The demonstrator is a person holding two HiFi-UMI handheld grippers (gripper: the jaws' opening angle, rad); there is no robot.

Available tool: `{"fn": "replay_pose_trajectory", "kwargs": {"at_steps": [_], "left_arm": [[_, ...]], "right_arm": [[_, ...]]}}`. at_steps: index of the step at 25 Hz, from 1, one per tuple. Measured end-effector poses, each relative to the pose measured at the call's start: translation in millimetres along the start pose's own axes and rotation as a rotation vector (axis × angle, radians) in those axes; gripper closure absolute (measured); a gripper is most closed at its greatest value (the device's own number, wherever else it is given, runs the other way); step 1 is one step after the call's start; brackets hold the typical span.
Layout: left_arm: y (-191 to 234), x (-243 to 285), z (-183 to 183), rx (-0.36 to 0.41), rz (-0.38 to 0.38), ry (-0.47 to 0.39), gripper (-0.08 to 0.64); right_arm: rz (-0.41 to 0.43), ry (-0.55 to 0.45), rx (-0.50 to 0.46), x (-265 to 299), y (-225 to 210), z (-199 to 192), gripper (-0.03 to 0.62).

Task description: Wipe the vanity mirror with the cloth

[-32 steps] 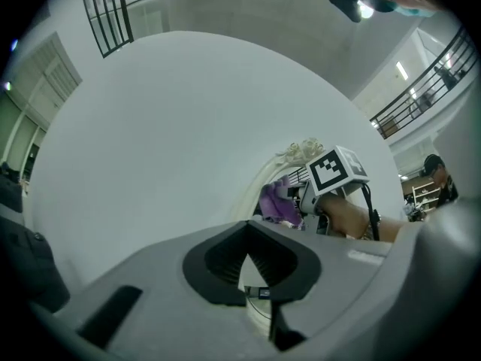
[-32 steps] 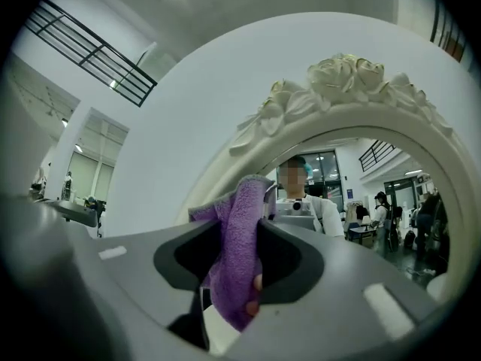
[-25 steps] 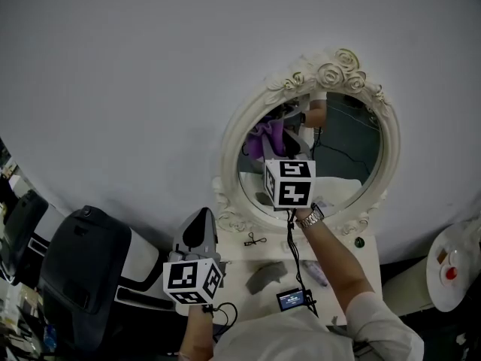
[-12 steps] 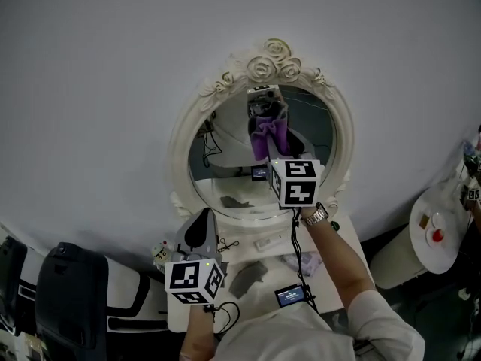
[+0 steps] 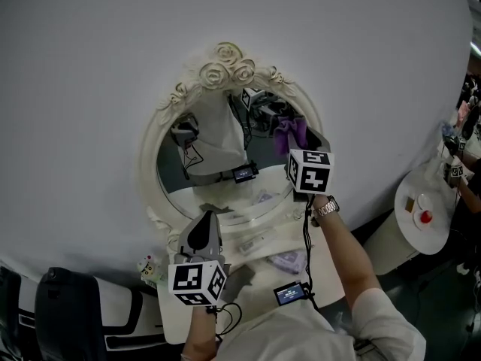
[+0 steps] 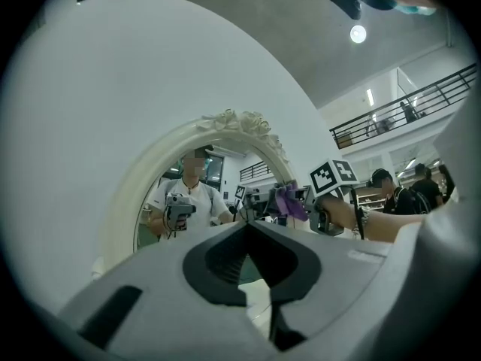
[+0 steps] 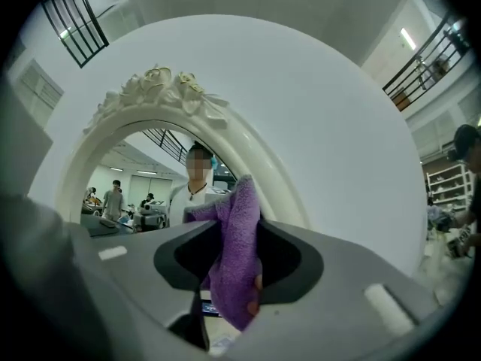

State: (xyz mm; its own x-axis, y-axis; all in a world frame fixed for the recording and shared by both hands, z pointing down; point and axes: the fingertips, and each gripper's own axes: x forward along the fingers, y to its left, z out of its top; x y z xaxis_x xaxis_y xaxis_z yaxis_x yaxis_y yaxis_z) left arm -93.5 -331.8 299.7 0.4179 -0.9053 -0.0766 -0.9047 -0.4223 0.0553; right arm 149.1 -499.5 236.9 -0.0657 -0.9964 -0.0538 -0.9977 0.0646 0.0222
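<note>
Finding: the cloth (image 5: 288, 131) now sits at the right edge of the mirror (image 5: 214, 149), hard against the inner rim of the frame (image 5: 148, 173). A second ago it was on the upper left of the mirror, and half a second ago at top centre — so one pass has run left to right across the upper part. The right gripper (image 5: 293, 143) is clamped on the cloth; its own view shows the purple fold pinched between both jaws and hanging below them, with the frame's right rim directly ahead. Firm contact with the mirror cannot be confirmed from any view, though the cloth reads as pressed to it or very nearly so. The left gripper (image 5: 203, 220) has its jaws drawn together with nothing between them and has stayed low over the table (image 5: 252, 241), near the frame's lower rim, taking no part. The mirror has also slid from right of the head view to left of centre, which points to the person's head turning, not the mirror moving. Assessment: wiping is under way, the upper band looks covered, and the lower mirror likely remains — a return stroke lower down seems due.
</note>
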Motion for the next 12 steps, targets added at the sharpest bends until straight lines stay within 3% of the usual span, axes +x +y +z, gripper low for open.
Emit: {"fn": "replay_pose_trajectory", "kwargs": {"at_steps": [4, 8, 12], "left_arm": [[-3, -3, -1, -0.001, -0.002, 0.0, 0.558], [5, -16, -2, -0.004, 0.025, -0.002, 0.558], [16, -26, 0, -0.008, 0.06, -0.007, 0.558]], "right_arm": [[-0.033, -0.002, -0.049, -3, -4, -2, 0.436], [-0.036, -0.017, -0.009, -14, 3, 0, 0.434], [0.057, -0.054, -0.042, -28, 52, 7, 0.433]]}}
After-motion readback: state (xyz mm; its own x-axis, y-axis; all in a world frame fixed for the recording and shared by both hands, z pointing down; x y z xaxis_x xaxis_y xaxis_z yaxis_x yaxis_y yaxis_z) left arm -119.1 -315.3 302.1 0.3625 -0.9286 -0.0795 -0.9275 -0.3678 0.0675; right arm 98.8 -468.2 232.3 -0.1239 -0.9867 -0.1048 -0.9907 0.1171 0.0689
